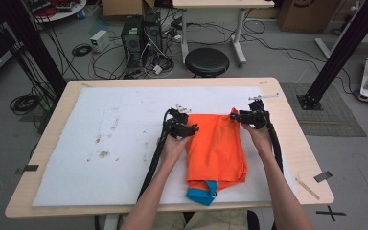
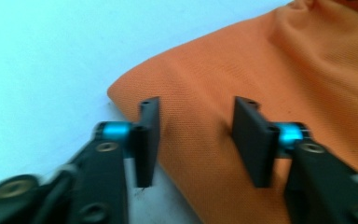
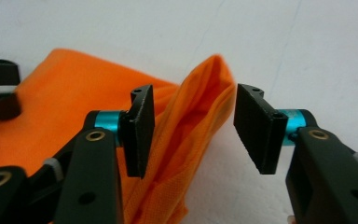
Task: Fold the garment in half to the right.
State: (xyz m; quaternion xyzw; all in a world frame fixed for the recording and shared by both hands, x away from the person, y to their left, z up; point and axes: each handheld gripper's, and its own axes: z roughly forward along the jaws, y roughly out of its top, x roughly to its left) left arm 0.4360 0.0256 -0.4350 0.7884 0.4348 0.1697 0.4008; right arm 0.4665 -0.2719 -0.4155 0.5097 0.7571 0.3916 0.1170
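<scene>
Forearms reach in to a folded orange garment (image 1: 216, 146); left gripper (image 2: 196, 140) gapes wide over its corner, empty; right gripper (image 3: 191, 135) straddles a raised fold, unclosed.

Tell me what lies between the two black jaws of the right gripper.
In the right gripper view, a raised fold of the folded orange cloth garment stands between the open jaws of the right gripper; neither jaw presses it.

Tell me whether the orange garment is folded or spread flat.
Folded: the orange garment lies as a narrow rectangle, layers doubled at its far right corner.
</scene>
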